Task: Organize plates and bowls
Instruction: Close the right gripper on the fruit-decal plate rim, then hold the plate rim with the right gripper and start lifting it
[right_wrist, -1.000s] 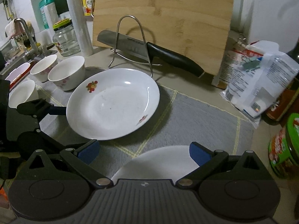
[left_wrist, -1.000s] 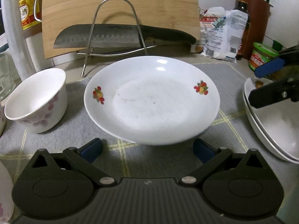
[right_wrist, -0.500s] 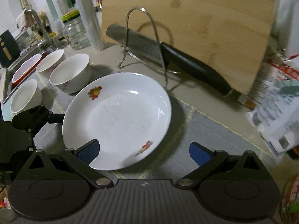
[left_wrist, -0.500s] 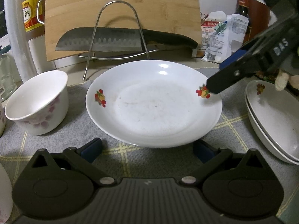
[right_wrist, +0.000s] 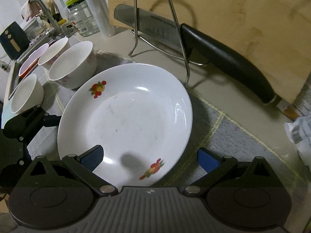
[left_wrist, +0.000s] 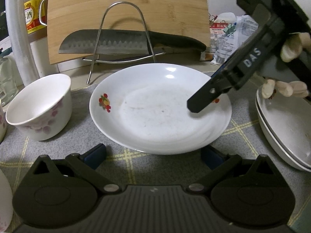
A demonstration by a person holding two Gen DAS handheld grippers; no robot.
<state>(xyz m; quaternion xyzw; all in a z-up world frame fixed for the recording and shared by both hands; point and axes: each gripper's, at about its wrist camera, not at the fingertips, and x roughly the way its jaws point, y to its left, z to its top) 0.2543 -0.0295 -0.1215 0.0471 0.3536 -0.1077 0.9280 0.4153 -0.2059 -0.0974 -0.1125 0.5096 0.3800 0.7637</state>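
A white plate (left_wrist: 159, 108) with fruit prints lies on the grey mat, in the middle of both views. My left gripper (left_wrist: 153, 154) is open, its tips flanking the plate's near rim. My right gripper (right_wrist: 149, 158) is open over the plate (right_wrist: 126, 120): its left pad is above the plate's inside, its right pad outside above the mat, and the rim lies between them. In the left wrist view one of its fingers (left_wrist: 204, 99) reaches down over the plate's right rim. A flowered bowl (left_wrist: 38, 106) stands left of the plate. Two stacked plates (left_wrist: 281, 132) lie at the right.
Behind the plate, a wire rack (left_wrist: 122, 38) holds a knife (left_wrist: 108, 44) against a wooden cutting board (left_wrist: 126, 9). More bowls (right_wrist: 73, 64) stand towards the sink (right_wrist: 13, 73). Packets (left_wrist: 233, 36) and a bottle (left_wrist: 33, 17) line the back. A gloved hand (left_wrist: 287, 48) holds the right gripper.
My right gripper has moved left from above the stacked plates to the fruit-print plate's right rim. The left gripper has hardly moved and is still open.
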